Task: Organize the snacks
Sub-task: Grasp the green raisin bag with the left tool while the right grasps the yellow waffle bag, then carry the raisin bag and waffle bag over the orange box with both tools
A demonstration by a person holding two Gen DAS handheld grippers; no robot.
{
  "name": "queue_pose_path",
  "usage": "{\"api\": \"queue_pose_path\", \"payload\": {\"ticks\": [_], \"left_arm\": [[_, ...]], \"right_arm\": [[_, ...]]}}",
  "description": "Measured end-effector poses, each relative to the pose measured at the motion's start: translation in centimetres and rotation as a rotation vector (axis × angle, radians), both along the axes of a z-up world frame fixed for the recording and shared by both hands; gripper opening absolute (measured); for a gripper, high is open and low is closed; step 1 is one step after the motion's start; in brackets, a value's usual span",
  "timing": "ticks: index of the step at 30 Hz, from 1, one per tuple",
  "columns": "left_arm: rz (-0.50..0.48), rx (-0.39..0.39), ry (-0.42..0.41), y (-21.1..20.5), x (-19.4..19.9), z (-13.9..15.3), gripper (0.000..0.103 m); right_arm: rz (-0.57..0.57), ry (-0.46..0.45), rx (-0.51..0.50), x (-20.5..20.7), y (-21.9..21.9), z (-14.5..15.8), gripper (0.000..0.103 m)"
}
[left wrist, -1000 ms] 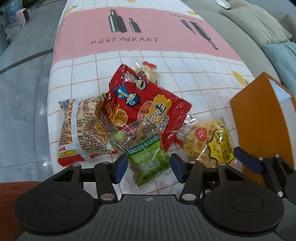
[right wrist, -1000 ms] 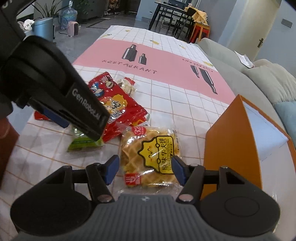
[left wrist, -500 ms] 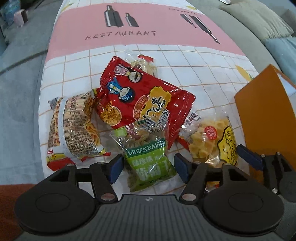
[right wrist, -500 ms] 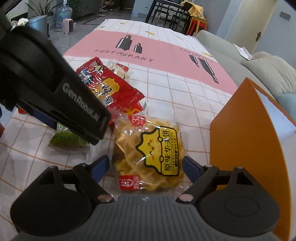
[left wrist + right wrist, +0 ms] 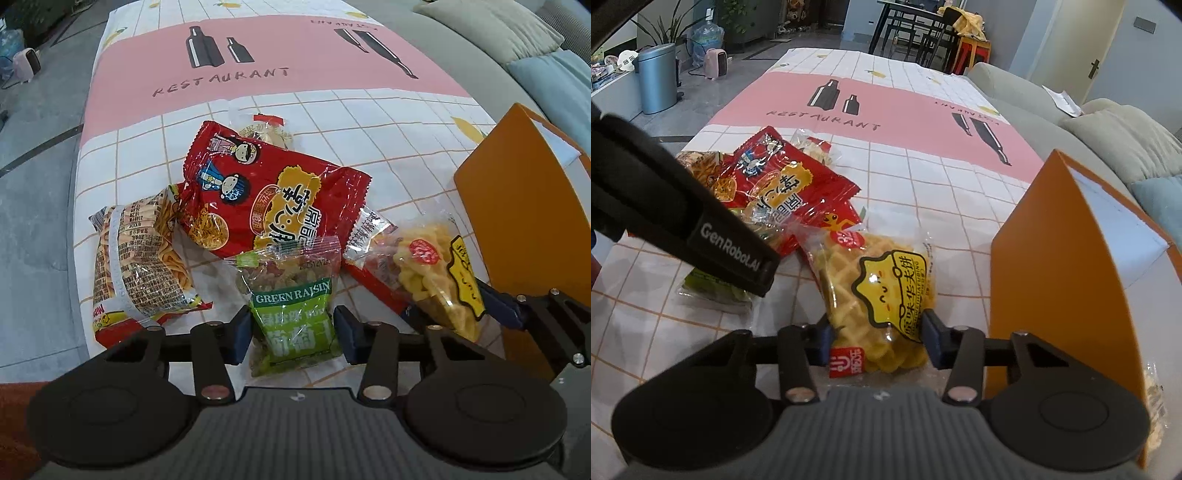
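Note:
A green raisin bag (image 5: 291, 306) lies at the table's near edge between the fingers of my left gripper (image 5: 293, 336). Its jaws are closing and the blue pads touch the bag's two sides. My right gripper (image 5: 877, 338) is closing on a yellow waffle packet (image 5: 882, 284), which is pinched and tipped up off the cloth. In the left wrist view the same waffle packet (image 5: 439, 273) sits at the right. Beside it stands an open orange box (image 5: 1052, 258). In the right wrist view my left gripper's black body hides most of the raisin bag (image 5: 713, 291).
A big red chip bag (image 5: 266, 195), a striped noodle-snack bag (image 5: 136, 258), a small clear packet (image 5: 266, 129) and a red-edged packet (image 5: 373, 236) lie on the checked tablecloth (image 5: 369, 122). The table edge drops off at left. A grey sofa (image 5: 1034, 96) runs along the right.
Both pairs of jaws opened wider, then narrowed onto their packets. The waffle packet now stands crumpled and tilted up; earlier it lay flat. The raisin bag is squeezed narrower.

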State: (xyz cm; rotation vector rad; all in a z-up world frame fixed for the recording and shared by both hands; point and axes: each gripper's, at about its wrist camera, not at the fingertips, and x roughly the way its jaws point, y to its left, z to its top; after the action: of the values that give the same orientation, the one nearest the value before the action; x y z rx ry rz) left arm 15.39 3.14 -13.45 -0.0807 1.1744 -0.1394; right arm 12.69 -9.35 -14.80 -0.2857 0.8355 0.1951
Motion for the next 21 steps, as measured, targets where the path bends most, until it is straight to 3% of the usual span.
{"api": "queue_pose_path", "payload": {"ticks": [7,21], "left_arm": [[-0.003,-0.013,-0.002,0.3,-1.3,0.6,0.051],[-0.077,0.02,-0.163,-1.9,-6.3,6.1,0.051]], "right_arm": [[-0.018,-0.027,0.078,-1.8,-1.1,2.9,0.039],[-0.049,-0.144,0.186,-7.1,-3.3,8.9,0.039]]}}
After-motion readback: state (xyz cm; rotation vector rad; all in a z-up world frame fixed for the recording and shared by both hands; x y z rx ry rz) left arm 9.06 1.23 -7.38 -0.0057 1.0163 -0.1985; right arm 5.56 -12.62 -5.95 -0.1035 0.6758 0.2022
